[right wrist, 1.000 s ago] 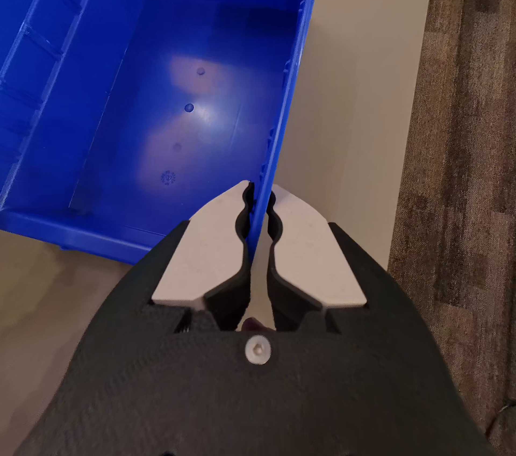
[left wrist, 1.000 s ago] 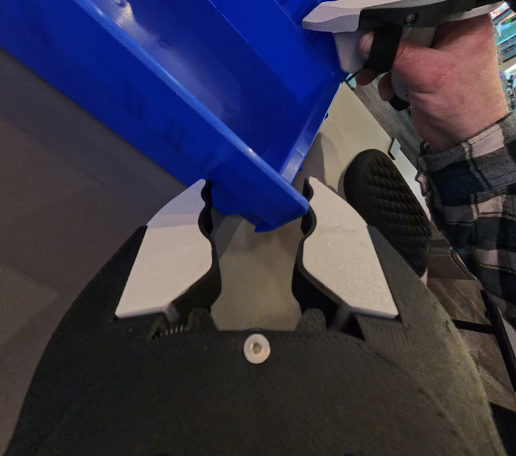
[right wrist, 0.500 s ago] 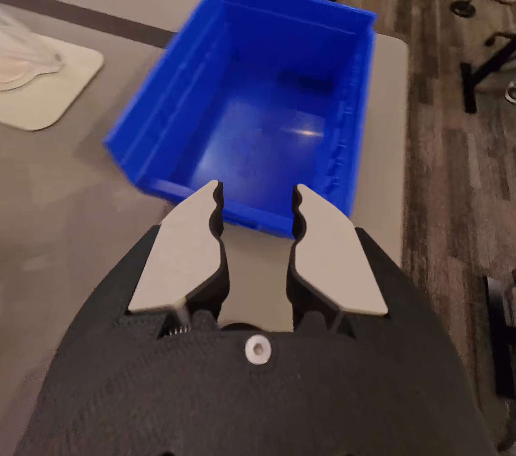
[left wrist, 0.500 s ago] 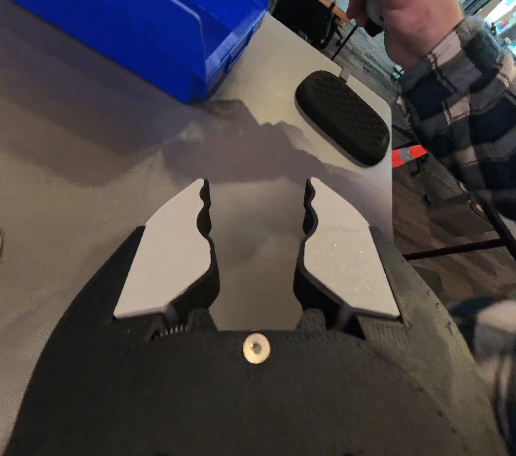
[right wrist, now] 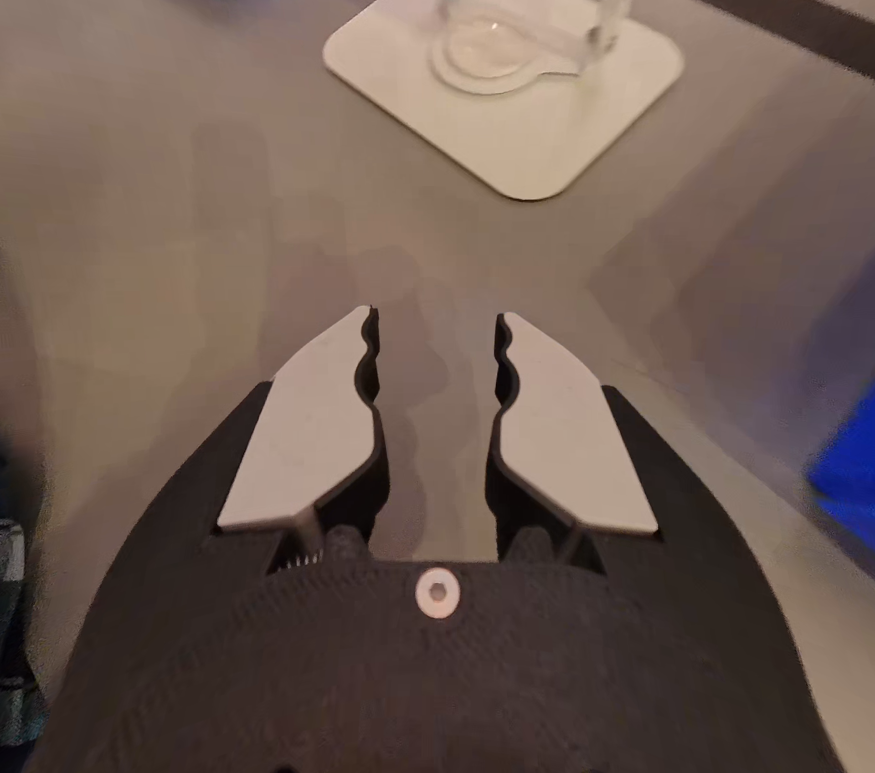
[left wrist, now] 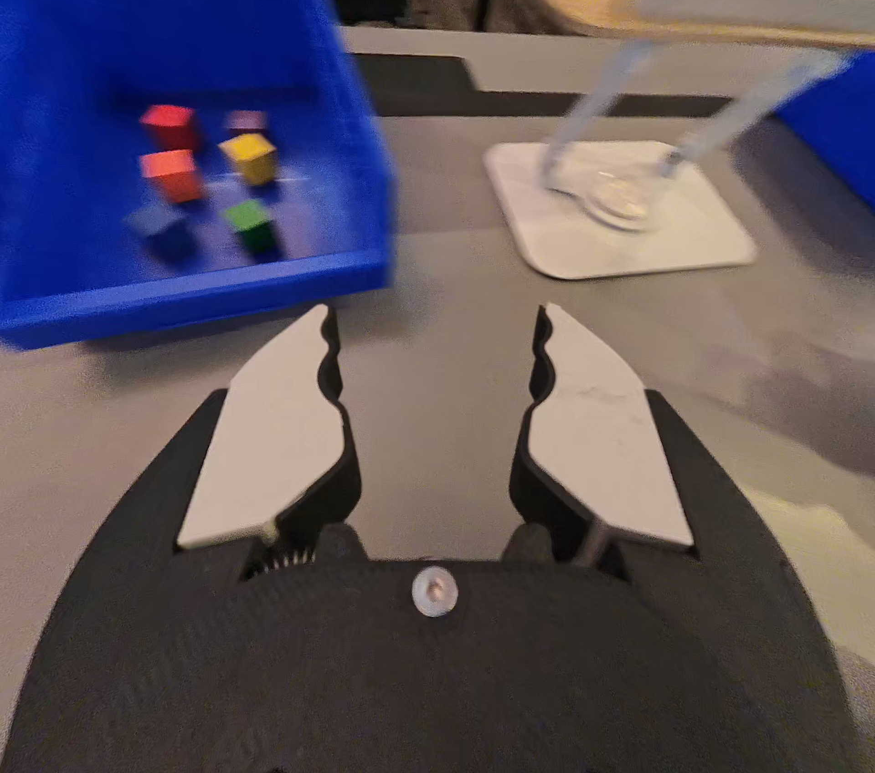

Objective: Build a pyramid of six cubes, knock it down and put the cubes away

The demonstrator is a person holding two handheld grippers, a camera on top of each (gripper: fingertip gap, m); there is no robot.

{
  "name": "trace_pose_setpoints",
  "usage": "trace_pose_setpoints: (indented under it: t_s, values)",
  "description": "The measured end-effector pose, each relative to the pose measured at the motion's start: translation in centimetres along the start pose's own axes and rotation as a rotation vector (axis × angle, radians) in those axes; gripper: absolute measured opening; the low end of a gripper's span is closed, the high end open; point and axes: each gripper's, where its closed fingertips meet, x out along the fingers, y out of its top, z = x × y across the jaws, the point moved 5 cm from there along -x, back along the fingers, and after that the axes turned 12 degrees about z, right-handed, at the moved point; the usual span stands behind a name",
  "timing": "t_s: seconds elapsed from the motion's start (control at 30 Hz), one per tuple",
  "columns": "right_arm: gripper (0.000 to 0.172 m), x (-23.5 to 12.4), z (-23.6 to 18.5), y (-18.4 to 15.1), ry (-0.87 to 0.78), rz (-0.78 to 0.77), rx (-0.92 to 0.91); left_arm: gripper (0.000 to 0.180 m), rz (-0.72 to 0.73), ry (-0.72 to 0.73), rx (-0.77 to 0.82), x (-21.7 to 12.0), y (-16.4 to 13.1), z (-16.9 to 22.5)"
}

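Six cubes (left wrist: 208, 177) lie loose in the blue bin (left wrist: 189, 305) on the worktop (left wrist: 450, 277), so either no pyramid is begun or all is put away; I cannot tell which. Left gripper (left wrist: 435, 315) gapes wide and bare beside the bin; right gripper (right wrist: 433, 315) is parted, holding nothing. Motion blur smears the cubes, and a second bin (right wrist: 847, 480) is cut off at the edge.

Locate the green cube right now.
Left wrist view: green cube sits inside the blue bin at upper left, near its front wall, below the yellow cube.
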Motion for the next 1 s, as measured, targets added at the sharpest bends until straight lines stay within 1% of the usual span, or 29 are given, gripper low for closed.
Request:
trace_pose_setpoints:
  t_s: [0.1, 0.17, 0.2, 0.23, 0.27, 0.33, 0.4, 0.47, 0.57, 0.6, 0.63, 0.83, 0.93, 1.0]
  values:
    - [0.048, 2.7, -3.0, -0.8, 0.053, -0.053, -0.03, 0.085, 0.017, 0.177, -0.04, -0.8, 0.8, -7.9]
    - [0.049, 4.0, -4.8, -1.2, 0.077, -0.074, -0.042, 0.087, 0.039, 0.252, -0.079, -1.2, 1.5, -12.3]
    - [0.049, 4.5, -5.5, -1.4, 0.084, -0.083, -0.044, 0.092, 0.031, 0.286, -0.093, -1.1, 1.6, -14.3]
    - [0.049, 4.9, -6.1, -1.6, 0.088, -0.092, -0.045, 0.095, 0.024, 0.307, -0.109, -1.0, 1.8, -16.0]
    - [0.049, 5.3, -6.7, -1.8, 0.093, -0.099, -0.041, 0.094, 0.029, 0.312, -0.125, -0.7, 1.9, -17.4]
    - [0.049, 6.0, -7.6, -2.1, 0.103, -0.112, -0.025, 0.086, 0.006, 0.29, -0.141, 0.5, 1.9, -19.3]
    - [0.049, 6.5, -8.4, -2.5, 0.106, -0.129, -0.024, 0.073, -0.061, 0.239, -0.149, 2.0, 1.4, -20.3]
    - [0.049, 6.8, -9.1, -2.9, 0.105, -0.148, -0.027, 0.055, -0.114, 0.198, -0.175, 3.3, 0.7, -20.9]
    - [0.049, 7.1, -9.8, -3.4, 0.098, -0.159, -0.013, 0.028, -0.137, 0.16, -0.19, 4.7, 0.2, -21.4]
    - [0.048, 7.2, -10.0, -3.5, 0.097, -0.159, -0.006, 0.013, -0.145, 0.152, -0.18, 5.0, 0.1, -21.5]
    - [0.048, 7.3, -10.2, -3.6, 0.095, -0.158, -0.001, 0.005, -0.15, 0.16, -0.16, 5.2, 0.0, -21.8]
    - [0.046, 8.0, -10.3, -3.3, 0.099, -0.157, -0.004, 0.004, -0.162, 0.135, -0.097, 5.8, 0.3, -23.3]
    - [0.047, 8.9, -9.9, -2.8, 0.11, -0.166, -0.02, 0.004, -0.17, 0.095, -0.117, 6.1, 0.5, -23.9]
    - [0.049, 9.4, -9.6, -2.4, 0.112, -0.164, -0.038, 0.004, -0.167, 0.094, -0.085, 6.2, 0.5, -24.1]
